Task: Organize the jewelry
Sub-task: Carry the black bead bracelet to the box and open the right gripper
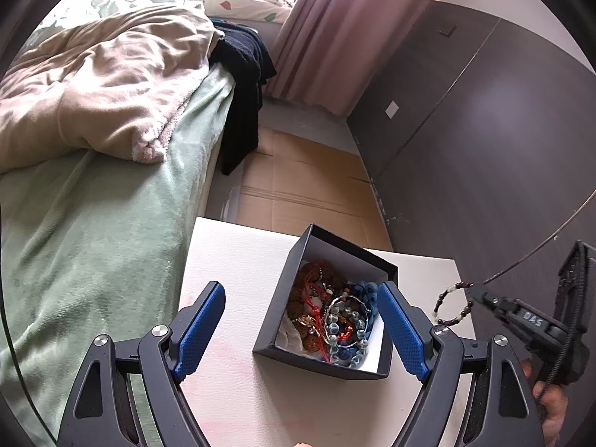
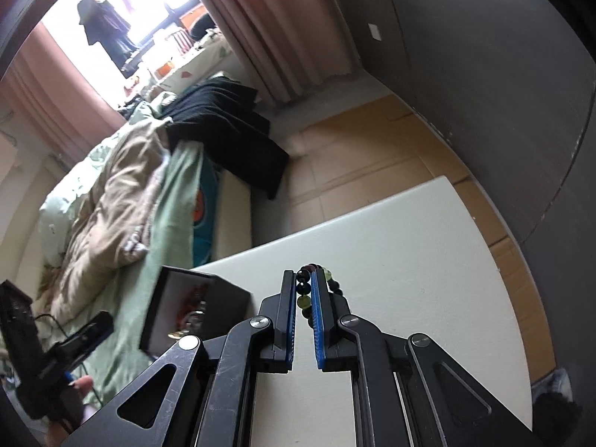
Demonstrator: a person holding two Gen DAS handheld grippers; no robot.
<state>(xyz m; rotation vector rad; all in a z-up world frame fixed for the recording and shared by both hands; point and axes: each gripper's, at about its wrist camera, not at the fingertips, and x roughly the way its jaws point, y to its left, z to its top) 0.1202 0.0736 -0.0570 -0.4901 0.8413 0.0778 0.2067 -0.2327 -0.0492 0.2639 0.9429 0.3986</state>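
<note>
An open black box (image 1: 383, 264) with a white lining stands on the white table (image 1: 238, 260). It holds a tangle of jewelry (image 1: 331, 316): blue beads, brown beads, red cords, a silver bangle. My left gripper (image 1: 301, 313) is open, its blue pads either side of the box's near end. My right gripper (image 2: 304, 287) is shut on a beaded bracelet (image 2: 303, 300) of dark and pale green beads. In the left wrist view that gripper (image 1: 475, 292) holds the bracelet (image 1: 449, 307) dangling in the air to the right of the box. The box (image 2: 223, 294) shows blurred at left in the right wrist view.
A bed with a green blanket (image 1: 85, 238) and a beige duvet (image 1: 97, 85) lies left of the table. A dark wardrobe (image 1: 484, 130) stands to the right. Cardboard sheets (image 1: 301, 186) cover the floor beyond the table. Pink curtains (image 1: 335, 29) hang at the back.
</note>
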